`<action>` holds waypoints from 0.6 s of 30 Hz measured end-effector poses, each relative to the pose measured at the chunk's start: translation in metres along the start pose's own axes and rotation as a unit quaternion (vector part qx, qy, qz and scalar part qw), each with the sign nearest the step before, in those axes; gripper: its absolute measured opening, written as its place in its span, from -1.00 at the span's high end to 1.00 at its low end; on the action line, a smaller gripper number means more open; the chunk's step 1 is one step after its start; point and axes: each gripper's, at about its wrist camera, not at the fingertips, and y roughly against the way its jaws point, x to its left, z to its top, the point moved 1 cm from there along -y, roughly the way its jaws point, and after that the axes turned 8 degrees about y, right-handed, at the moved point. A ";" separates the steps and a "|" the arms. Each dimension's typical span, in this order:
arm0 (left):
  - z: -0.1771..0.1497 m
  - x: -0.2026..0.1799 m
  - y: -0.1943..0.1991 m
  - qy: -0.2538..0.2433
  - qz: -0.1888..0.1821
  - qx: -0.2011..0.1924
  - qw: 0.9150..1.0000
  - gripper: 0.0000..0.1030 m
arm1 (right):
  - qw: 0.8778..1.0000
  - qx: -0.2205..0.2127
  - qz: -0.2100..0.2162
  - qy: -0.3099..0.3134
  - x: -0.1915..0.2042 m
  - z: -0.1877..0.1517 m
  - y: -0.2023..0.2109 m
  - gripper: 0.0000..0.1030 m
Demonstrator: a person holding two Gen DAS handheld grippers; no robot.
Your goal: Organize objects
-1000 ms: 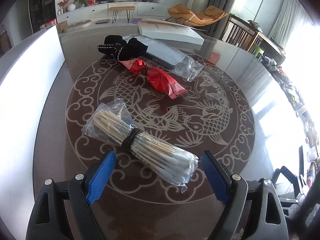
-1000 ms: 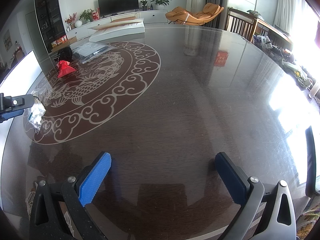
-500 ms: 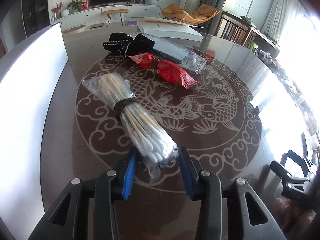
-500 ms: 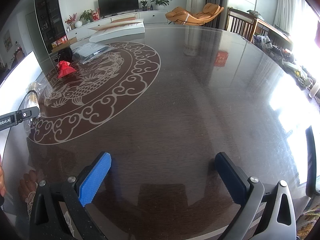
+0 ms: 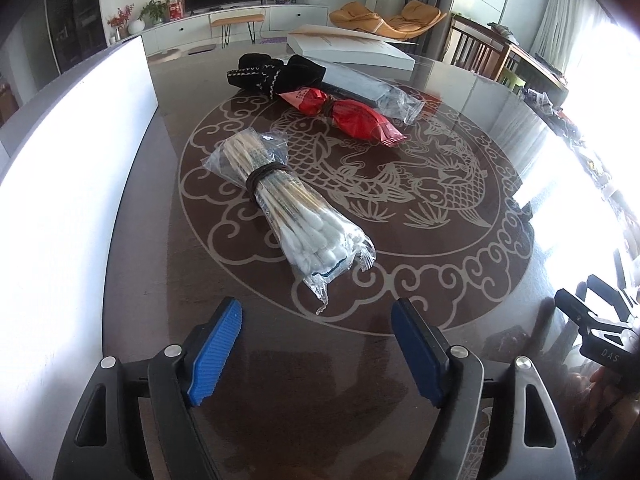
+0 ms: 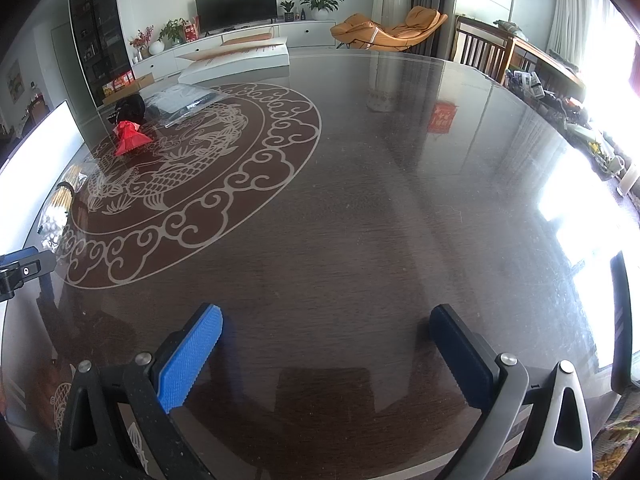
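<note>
Television, orange lounge chair

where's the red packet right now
In the left wrist view the red packet lies on the far part of the table's fish medallion, between the black pouch and the clear plastic bag, beyond the cotton swab bundle.

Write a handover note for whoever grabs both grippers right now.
Left gripper: open, empty, just short of the clear plastic bag of cotton swabs tied with a dark band, which lies on the dark glass table.
Right gripper: open, empty, over bare table.
Beyond the swabs: red foil packet tied in the middle, black fabric pouch with white stitching, clear bag of dark items, flat white box.
Done: nothing visibly grouped.
Left: all items to organize.
</note>
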 end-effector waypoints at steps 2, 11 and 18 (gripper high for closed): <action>-0.001 -0.003 -0.001 -0.010 0.004 0.000 1.000 -0.56 | 1.000 0.000 0.000 0.000 0.000 0.000 0.000 -1.00; -0.006 -0.011 -0.005 -0.034 0.028 -0.004 0.999 -0.79 | 1.000 0.000 0.000 0.000 0.000 0.000 0.000 -1.00; -0.008 -0.005 -0.004 -0.027 0.033 -0.008 0.999 -0.95 | 1.000 0.000 0.000 0.000 0.000 0.000 -0.001 -1.00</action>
